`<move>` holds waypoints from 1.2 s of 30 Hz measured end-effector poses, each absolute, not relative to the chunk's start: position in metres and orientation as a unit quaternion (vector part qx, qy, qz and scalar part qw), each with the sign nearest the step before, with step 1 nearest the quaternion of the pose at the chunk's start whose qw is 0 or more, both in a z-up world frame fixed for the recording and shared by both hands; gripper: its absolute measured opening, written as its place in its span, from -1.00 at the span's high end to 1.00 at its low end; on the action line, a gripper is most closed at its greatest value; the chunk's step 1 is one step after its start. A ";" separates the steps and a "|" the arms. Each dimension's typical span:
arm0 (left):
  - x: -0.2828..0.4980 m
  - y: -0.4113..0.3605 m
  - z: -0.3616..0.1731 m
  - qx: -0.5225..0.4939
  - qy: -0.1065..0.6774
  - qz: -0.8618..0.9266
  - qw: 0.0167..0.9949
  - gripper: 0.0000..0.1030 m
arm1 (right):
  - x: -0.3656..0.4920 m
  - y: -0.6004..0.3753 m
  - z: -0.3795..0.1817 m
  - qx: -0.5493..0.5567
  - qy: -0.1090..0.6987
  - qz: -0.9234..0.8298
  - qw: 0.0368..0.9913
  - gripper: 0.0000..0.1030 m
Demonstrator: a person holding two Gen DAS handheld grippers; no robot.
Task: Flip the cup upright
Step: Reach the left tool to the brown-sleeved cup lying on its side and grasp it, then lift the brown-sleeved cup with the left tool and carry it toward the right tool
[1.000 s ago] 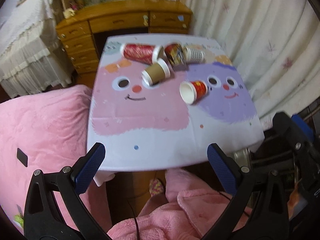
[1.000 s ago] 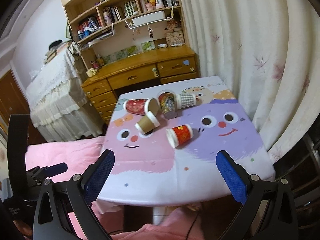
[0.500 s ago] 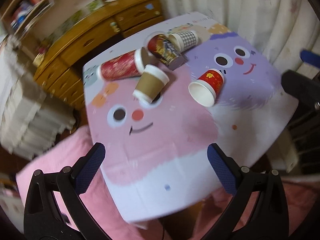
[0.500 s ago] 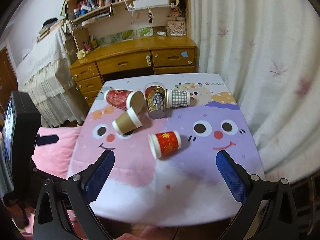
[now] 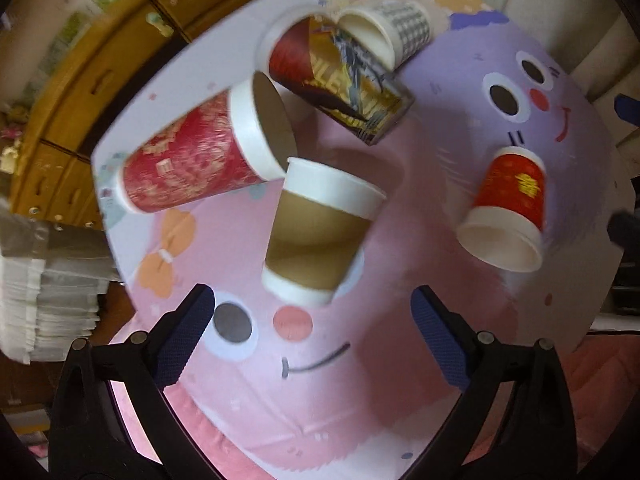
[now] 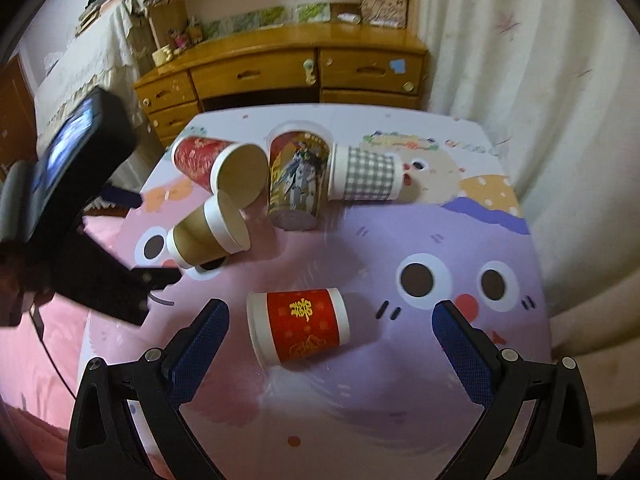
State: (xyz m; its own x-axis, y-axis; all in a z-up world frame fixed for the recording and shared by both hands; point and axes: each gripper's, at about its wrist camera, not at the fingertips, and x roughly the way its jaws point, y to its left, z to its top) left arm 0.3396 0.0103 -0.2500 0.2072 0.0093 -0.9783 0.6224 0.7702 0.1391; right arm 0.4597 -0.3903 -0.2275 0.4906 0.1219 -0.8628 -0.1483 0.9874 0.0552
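I have five paper cups lying on their sides on the desk [image 6: 500,432], and both grippers sit low over them with jaws spread wide and holding nothing. To do this well I would straddle one cup across its body, close gently so the paper doesn't crush, then rotate it mouth-up and set it down clear of its neighbours. The brown-sleeved cup [image 5: 318,232] lies just ahead of the left gripper [image 5: 312,336], centred between its jaws, its rim touching the large red cup [image 5: 188,164]. The small red cup [image 6: 298,326] lies between the right gripper's [image 6: 330,340] fingertips [image 6: 202,340], apart from the others.
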 end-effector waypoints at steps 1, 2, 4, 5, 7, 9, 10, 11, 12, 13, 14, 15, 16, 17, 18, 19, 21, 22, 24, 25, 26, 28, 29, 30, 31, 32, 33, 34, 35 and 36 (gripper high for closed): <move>0.347 0.007 -0.258 0.273 0.597 -0.218 0.722 -0.90 | 0.467 -0.391 -0.234 -0.011 0.504 0.081 0.860 -1.00; 0.351 0.004 -0.266 0.284 0.597 -0.223 0.716 -0.90 | 0.470 -0.390 -0.239 -0.009 0.507 0.082 0.858 -1.00; 0.357 0.000 -0.280 0.302 0.599 -0.232 0.704 -0.90 | 0.477 -0.393 -0.250 0.004 0.516 0.082 0.853 -1.00; 0.359 -0.002 -0.285 0.308 0.600 -0.235 0.700 -0.90 | 0.481 -0.393 -0.255 0.012 0.521 0.082 0.849 -1.00; 0.364 -0.005 -0.298 0.317 0.604 -0.241 0.690 -0.90 | 0.487 -0.394 -0.266 0.028 0.534 0.081 0.841 -1.00; 0.367 -0.007 -0.307 0.323 0.607 -0.246 0.684 -0.90 | 0.490 -0.395 -0.275 0.040 0.544 0.077 0.834 -1.00; 0.368 -0.008 -0.311 0.325 0.608 -0.247 0.681 -0.89 | 0.493 -0.395 -0.279 0.045 0.548 0.076 0.832 -1.00; 0.370 -0.010 -0.314 0.328 0.609 -0.249 0.678 -0.87 | 0.495 -0.396 -0.282 0.049 0.550 0.075 0.830 -1.00; 0.372 -0.011 -0.317 0.330 0.609 -0.253 0.676 -0.85 | 0.497 -0.397 -0.285 0.052 0.552 0.076 0.829 -1.00; 0.373 -0.013 -0.320 0.330 0.608 -0.259 0.674 -0.79 | 0.501 -0.398 -0.288 0.053 0.554 0.074 0.827 -1.00; 0.375 -0.014 -0.322 0.331 0.607 -0.262 0.673 -0.72 | 0.502 -0.398 -0.289 0.055 0.555 0.073 0.827 -1.00; 0.376 -0.015 -0.323 0.333 0.606 -0.265 0.672 -0.70 | 0.506 -0.399 -0.291 0.058 0.556 0.073 0.826 -1.00; 0.377 -0.015 -0.325 0.335 0.605 -0.267 0.671 -0.68 | 0.508 -0.400 -0.293 0.059 0.556 0.070 0.826 -1.00; 0.378 -0.016 -0.327 0.337 0.604 -0.271 0.670 -0.67 | 0.508 -0.400 -0.293 0.060 0.557 0.068 0.826 -1.00; 0.379 -0.019 -0.326 0.340 0.604 -0.273 0.667 -0.66 | 0.503 -0.400 -0.292 0.060 0.558 0.065 0.825 -1.00; 0.379 -0.021 -0.328 0.345 0.605 -0.272 0.664 -0.66 | 0.504 -0.400 -0.291 0.057 0.558 0.060 0.825 -1.00; 0.379 -0.024 -0.331 0.356 0.606 -0.270 0.658 -0.64 | 0.497 -0.399 -0.287 0.052 0.558 0.058 0.826 -1.00; 0.378 -0.025 -0.332 0.361 0.605 -0.271 0.656 -0.59 | 0.497 -0.398 -0.287 0.048 0.557 0.057 0.827 -1.00; 0.375 -0.025 -0.337 0.370 0.606 -0.271 0.650 -0.43 | 0.491 -0.397 -0.282 0.048 0.554 0.056 0.829 -1.00; 0.374 -0.025 -0.339 0.374 0.607 -0.270 0.647 -0.34 | 0.489 -0.397 -0.280 0.049 0.552 0.055 0.831 -1.00; 0.373 -0.025 -0.341 0.380 0.608 -0.267 0.644 -0.24 | 0.487 -0.397 -0.278 0.049 0.550 0.054 0.832 -1.00; 0.369 -0.024 -0.341 0.385 0.606 -0.265 0.644 -0.14 | 0.482 -0.396 -0.271 0.049 0.545 0.052 0.835 -1.00; 0.367 -0.023 -0.339 0.383 0.607 -0.263 0.644 -0.09 | 0.481 -0.395 -0.268 0.050 0.541 0.051 0.838 -1.00; 0.365 -0.021 -0.336 0.379 0.611 -0.260 0.644 -0.09 | 0.479 -0.395 -0.264 0.052 0.538 0.050 0.840 -1.00; 0.364 -0.019 -0.332 0.374 0.613 -0.257 0.646 -0.09 | 0.477 -0.396 -0.260 0.054 0.534 0.050 0.842 -1.00; 0.363 -0.021 -0.327 0.370 0.613 -0.255 0.650 -0.09 | 0.475 -0.396 -0.256 0.056 0.531 0.049 0.844 -1.00; 0.361 -0.019 -0.320 0.364 0.611 -0.253 0.656 -0.09 | 0.473 -0.395 -0.250 0.057 0.526 0.048 0.847 -1.00; 0.359 -0.018 -0.313 0.360 0.609 -0.253 0.659 -0.09 | 0.470 -0.395 -0.246 0.057 0.523 0.046 0.849 -1.00; 0.356 -0.017 -0.305 0.356 0.606 -0.250 0.666 -0.09 | 0.468 -0.395 -0.241 0.057 0.520 0.045 0.851 -1.00; 0.353 -0.016 -0.296 0.352 0.603 -0.246 0.672 -0.09 | 0.463 -0.394 -0.236 0.057 0.516 0.044 0.853 -1.00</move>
